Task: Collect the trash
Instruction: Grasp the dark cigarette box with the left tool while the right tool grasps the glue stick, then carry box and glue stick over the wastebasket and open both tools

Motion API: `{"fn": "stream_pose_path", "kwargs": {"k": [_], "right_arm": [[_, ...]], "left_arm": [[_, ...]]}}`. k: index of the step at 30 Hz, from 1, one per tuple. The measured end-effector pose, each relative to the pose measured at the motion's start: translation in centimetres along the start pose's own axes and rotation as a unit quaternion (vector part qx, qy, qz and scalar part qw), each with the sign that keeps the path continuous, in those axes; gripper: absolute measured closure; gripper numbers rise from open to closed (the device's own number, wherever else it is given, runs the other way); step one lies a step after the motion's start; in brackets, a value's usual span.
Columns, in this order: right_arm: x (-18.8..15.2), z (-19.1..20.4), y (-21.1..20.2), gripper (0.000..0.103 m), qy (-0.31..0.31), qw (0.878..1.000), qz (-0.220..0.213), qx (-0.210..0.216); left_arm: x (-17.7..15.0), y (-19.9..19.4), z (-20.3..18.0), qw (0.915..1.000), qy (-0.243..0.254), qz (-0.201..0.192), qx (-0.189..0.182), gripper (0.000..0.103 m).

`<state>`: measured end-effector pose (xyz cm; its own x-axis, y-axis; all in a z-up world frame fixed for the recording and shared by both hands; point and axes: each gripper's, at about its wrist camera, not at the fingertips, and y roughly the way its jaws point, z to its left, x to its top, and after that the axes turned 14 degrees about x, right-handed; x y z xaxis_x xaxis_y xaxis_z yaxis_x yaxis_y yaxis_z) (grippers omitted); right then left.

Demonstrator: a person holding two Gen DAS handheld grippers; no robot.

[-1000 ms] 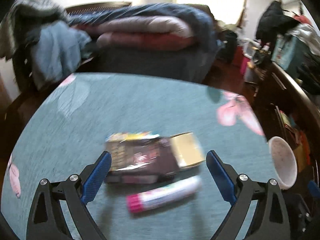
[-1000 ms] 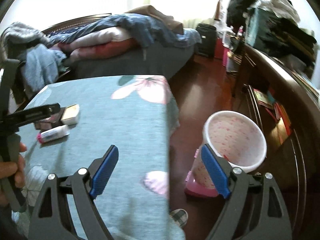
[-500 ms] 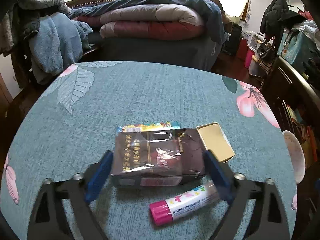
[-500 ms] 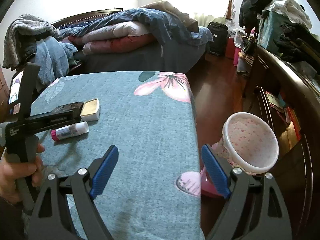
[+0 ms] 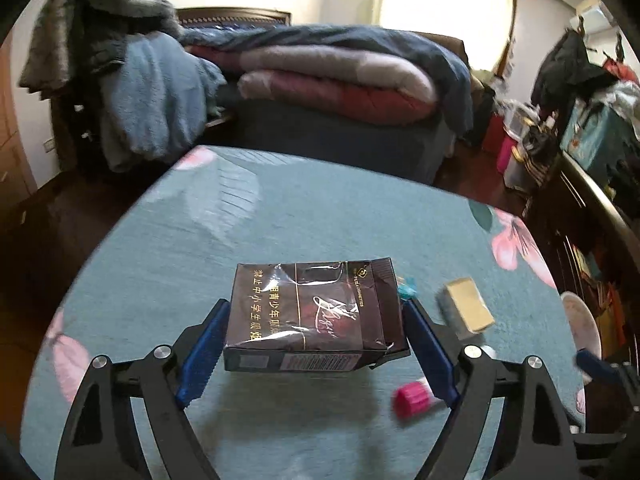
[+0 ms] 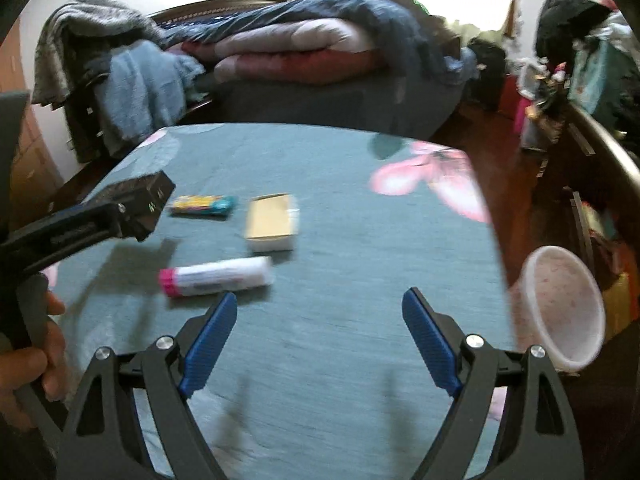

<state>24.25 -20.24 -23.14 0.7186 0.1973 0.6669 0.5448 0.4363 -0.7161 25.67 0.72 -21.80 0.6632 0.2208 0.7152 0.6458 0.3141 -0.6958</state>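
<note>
The left gripper (image 5: 314, 346), its jaws closing, clamps a dark cigarette pack (image 5: 314, 316) above the teal tablecloth (image 5: 304, 220); the right gripper (image 6: 320, 342) gapes empty. Beyond the pack lie a glue stick (image 6: 218, 277), small box (image 6: 272, 222) and, seemingly, a candy wrapper (image 6: 202, 204). A pink bin (image 6: 562, 308) stands off the table's right edge.

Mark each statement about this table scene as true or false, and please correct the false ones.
1. The left gripper holds a dark cigarette pack above the cloth. True; its jaws are closing on it.
2. The right gripper holds the glue stick. False: it is empty, and the stick lies on the tablecloth.
3. The pale bin stands on the table. False: it stands on the floor beside it.
4. A small tan box lies beyond the glue stick. True.
5. The glue stick's cap is blue. False: it is pink.
</note>
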Motion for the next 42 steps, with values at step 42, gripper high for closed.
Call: {"fn": "stream_pose_path", "kwargs": {"k": [42], "right_arm": [[-1.3,0.9,-1.7,0.016,0.000,1.000,0.004,0.026]], "left_arm": [[0.9,-5.9,-0.6,0.9977,0.023,-0.045,-0.045,0.017]]}}
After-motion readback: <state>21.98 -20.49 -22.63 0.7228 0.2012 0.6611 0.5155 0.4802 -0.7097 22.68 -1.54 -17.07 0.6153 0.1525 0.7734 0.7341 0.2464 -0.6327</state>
